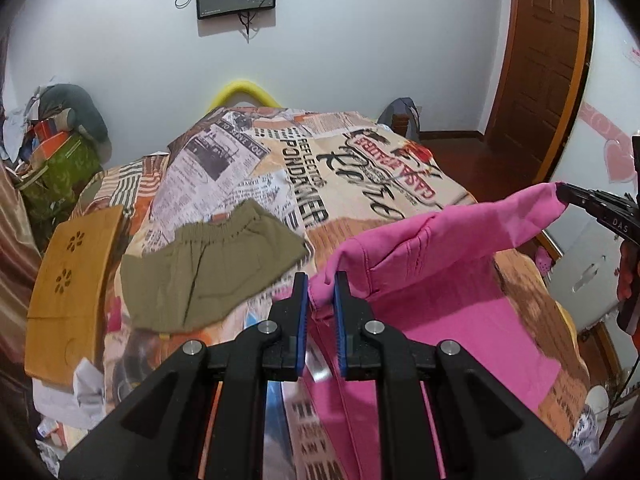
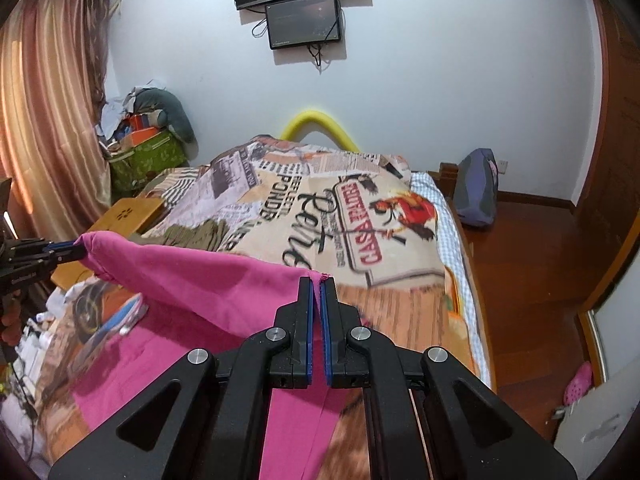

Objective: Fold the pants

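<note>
Pink pants point(image 1: 440, 276) hang between my two grippers above the bed, and also show in the right wrist view point(image 2: 192, 280). My left gripper point(image 1: 321, 280) is shut on one corner of the pink fabric. My right gripper point(image 2: 319, 280) is shut on the other corner; it also shows at the right in the left wrist view point(image 1: 562, 192). The left gripper also shows at the left edge of the right wrist view point(image 2: 76, 250). The cloth is stretched between them and its lower part drapes onto the bed.
The bed carries a newspaper-print cover point(image 1: 360, 160). Olive-green shorts point(image 1: 208, 268) lie flat on it to the left. A wooden lap tray point(image 1: 68, 292) sits at the bed's left edge. A cluttered pile point(image 2: 148, 136) stands by the curtain. Wood floor point(image 2: 532, 280) lies to the right.
</note>
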`<control>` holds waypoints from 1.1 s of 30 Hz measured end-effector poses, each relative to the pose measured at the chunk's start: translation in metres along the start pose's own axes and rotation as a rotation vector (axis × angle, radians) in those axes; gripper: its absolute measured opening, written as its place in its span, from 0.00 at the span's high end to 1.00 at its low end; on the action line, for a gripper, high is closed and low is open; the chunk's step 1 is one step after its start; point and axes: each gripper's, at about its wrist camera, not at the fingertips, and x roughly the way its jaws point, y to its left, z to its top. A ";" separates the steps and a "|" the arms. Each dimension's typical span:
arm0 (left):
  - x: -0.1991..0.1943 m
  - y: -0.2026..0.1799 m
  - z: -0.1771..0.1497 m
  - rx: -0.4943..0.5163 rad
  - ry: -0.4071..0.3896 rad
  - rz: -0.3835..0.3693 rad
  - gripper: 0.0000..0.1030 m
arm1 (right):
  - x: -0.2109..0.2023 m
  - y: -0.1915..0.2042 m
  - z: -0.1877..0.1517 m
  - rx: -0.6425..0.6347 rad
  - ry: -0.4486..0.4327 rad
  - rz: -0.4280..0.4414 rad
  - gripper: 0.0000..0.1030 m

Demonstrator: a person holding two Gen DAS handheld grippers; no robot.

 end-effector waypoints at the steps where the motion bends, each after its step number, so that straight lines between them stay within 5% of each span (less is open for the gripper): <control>1: -0.003 -0.002 -0.006 0.004 0.003 0.001 0.89 | -0.003 0.000 -0.005 0.003 0.003 0.002 0.97; 18: -0.013 -0.036 -0.103 0.096 0.082 0.024 0.89 | -0.021 0.014 -0.103 0.029 0.132 0.011 0.97; 26: -0.007 -0.028 -0.143 0.062 0.159 -0.003 0.89 | -0.021 0.010 -0.143 0.091 0.208 0.034 0.96; 33: -0.023 -0.025 -0.157 0.029 0.164 -0.035 0.89 | -0.036 0.020 -0.159 0.027 0.264 -0.014 0.83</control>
